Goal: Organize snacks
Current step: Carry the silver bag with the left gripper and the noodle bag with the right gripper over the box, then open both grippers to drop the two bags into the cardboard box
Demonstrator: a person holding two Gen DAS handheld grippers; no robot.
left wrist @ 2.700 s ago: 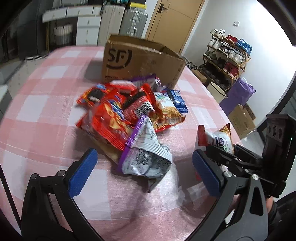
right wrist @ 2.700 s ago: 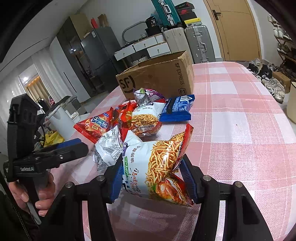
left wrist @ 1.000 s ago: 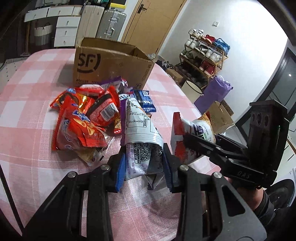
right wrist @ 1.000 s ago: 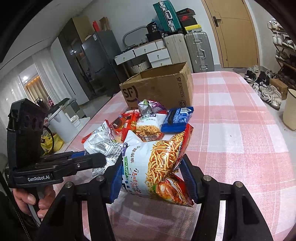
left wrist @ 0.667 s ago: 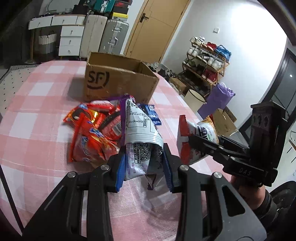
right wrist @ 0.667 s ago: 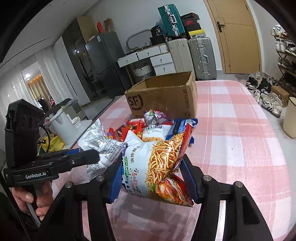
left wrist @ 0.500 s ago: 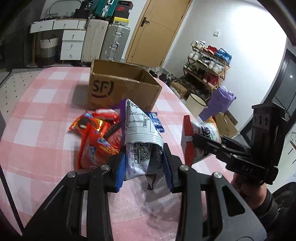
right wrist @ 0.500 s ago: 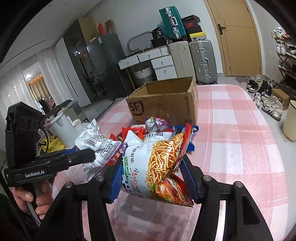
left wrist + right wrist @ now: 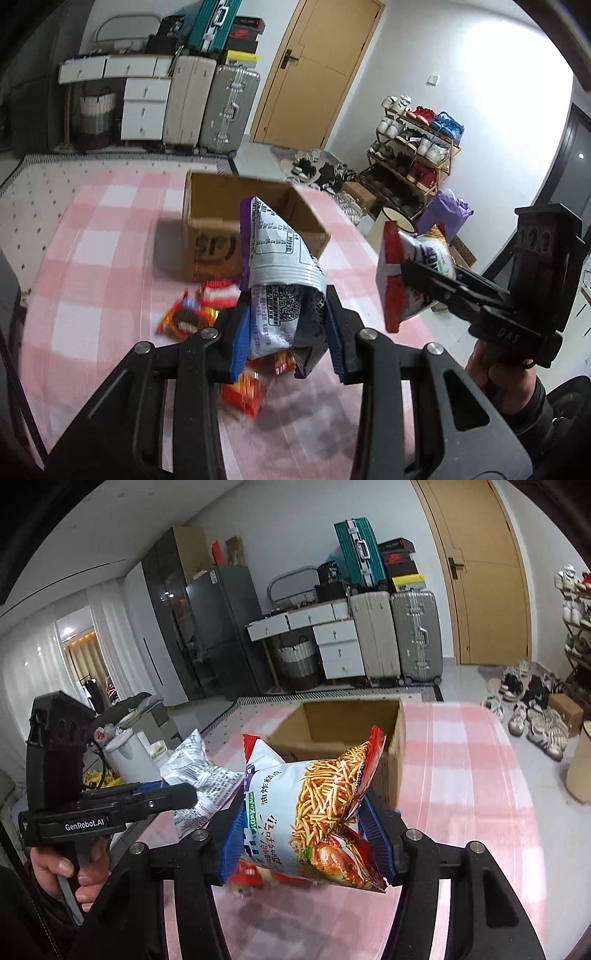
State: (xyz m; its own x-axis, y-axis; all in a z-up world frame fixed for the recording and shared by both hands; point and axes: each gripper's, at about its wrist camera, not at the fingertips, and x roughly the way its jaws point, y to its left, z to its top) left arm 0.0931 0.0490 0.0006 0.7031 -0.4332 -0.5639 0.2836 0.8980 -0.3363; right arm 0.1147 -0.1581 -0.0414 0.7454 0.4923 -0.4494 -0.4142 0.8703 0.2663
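Note:
My left gripper [image 9: 286, 339] is shut on a silver and purple snack bag [image 9: 275, 258] and holds it high above the table. My right gripper [image 9: 306, 843] is shut on a white and red noodle-snack bag [image 9: 317, 808], also raised. Each gripper shows in the other's view: the right gripper [image 9: 402, 275] with its bag [image 9: 413, 269], the left gripper [image 9: 192, 795] with its bag [image 9: 199, 775]. An open SF cardboard box [image 9: 221, 221] stands beyond on the pink checked table [image 9: 92, 251]; it also shows in the right wrist view [image 9: 343, 723]. Red snack packs [image 9: 192, 317] lie below.
Suitcases [image 9: 207, 107] and white drawers [image 9: 144, 107] stand behind the table. A shoe rack [image 9: 417, 158] and a purple bag [image 9: 447, 214] are on the floor at right. A dark fridge [image 9: 218, 635] and a white bin [image 9: 129, 760] stand at left.
Both grippers have risen and moved towards the box with their bags. The left gripper, open 2.7 s ago, has closed on the silver bag and lifted it off the pile.

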